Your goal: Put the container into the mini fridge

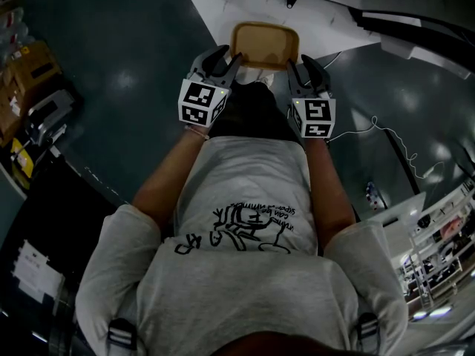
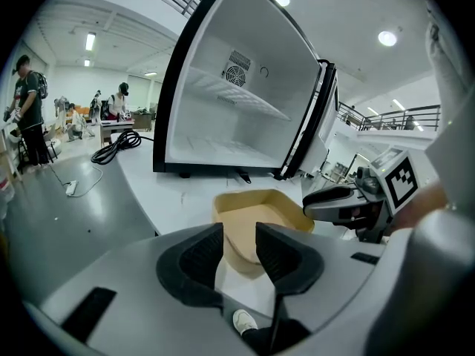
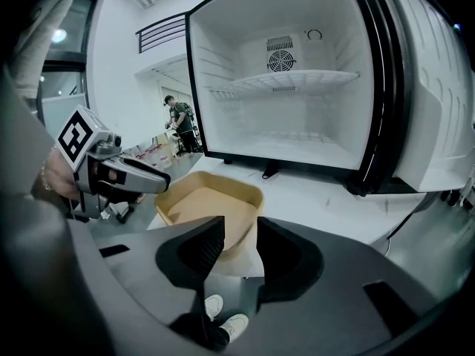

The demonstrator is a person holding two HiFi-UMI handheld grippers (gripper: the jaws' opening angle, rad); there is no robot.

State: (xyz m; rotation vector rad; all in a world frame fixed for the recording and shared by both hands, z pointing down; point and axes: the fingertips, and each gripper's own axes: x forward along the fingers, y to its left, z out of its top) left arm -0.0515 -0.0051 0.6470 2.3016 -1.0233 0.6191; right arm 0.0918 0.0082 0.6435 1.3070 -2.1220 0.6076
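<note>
Status: transfer not done. The container (image 1: 265,44), a shallow tan tray with nothing in it, sits at the near edge of the white tabletop (image 2: 185,199), just in front of the mini fridge (image 3: 289,102) and wholly outside it.

Fridge: its door (image 3: 430,102) is swung fully aside and the cavity is lit. The wire shelf (image 3: 289,80) and the fridge floor below it are both bare, so nothing blocks the way in.

Left gripper (image 1: 226,56): it is at the container's near left corner, pointing forward and downward. Its fingers (image 2: 194,262) stand wide apart. The tray's rim lines up with the gap, but neither pad presses on it.

Right gripper (image 1: 303,65): it mirrors the left at the near right corner. Its fingers (image 3: 194,254) are also wide apart, with the tray corner in front of the gap and no contact visible.

Whether the near edge of the tray overhangs the tabletop I cannot tell.

Judgement: neither side holds the tray, so no grasp exists at this moment.

Remaining:
- Close both grippers on the near rim or corners.
- Lift the tray level.
- Carry it forward across the tabletop, through the opening, and set it on the shelf or the fridge floor.
- Release and withdraw.

The task sentence does not ask for the door to be closed.
</note>
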